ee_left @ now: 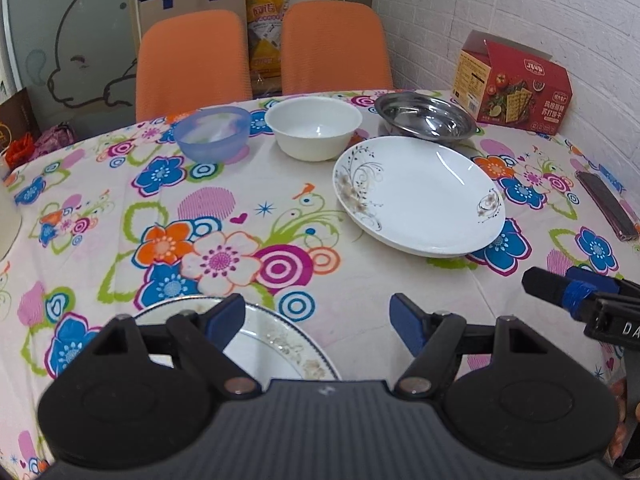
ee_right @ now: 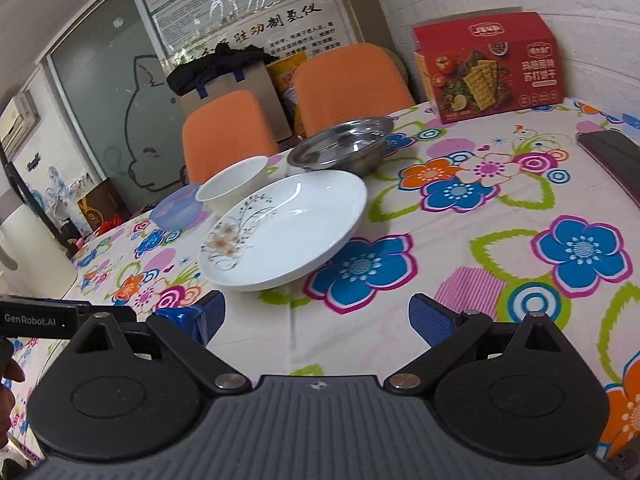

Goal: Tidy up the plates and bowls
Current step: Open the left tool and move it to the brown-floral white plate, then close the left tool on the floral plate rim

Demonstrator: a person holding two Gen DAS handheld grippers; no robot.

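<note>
A large white plate with a flower print point(ee_left: 420, 194) point(ee_right: 286, 230) lies on the flowered tablecloth, right of centre. Behind it stand a steel bowl point(ee_left: 426, 117) point(ee_right: 344, 148), a white bowl point(ee_left: 314, 126) point(ee_right: 234, 186) and a pale blue plastic bowl point(ee_left: 212, 132) point(ee_right: 178, 207). A second plate with a gold and blue rim point(ee_left: 276, 346) lies at the near edge, under my left gripper point(ee_left: 318, 320), which is open above it. My right gripper point(ee_right: 316, 318) is open over bare cloth, short of the large plate. Its fingertip point(ee_left: 556, 290) shows at the right of the left wrist view.
A red cracker box point(ee_left: 516, 88) point(ee_right: 488, 66) stands by the brick wall at the back right. A dark flat case point(ee_left: 608, 204) point(ee_right: 616, 156) lies at the table's right edge. Two orange chairs point(ee_left: 192, 60) point(ee_left: 334, 46) stand behind the table. A person's hand point(ee_right: 8, 396) holds the left gripper.
</note>
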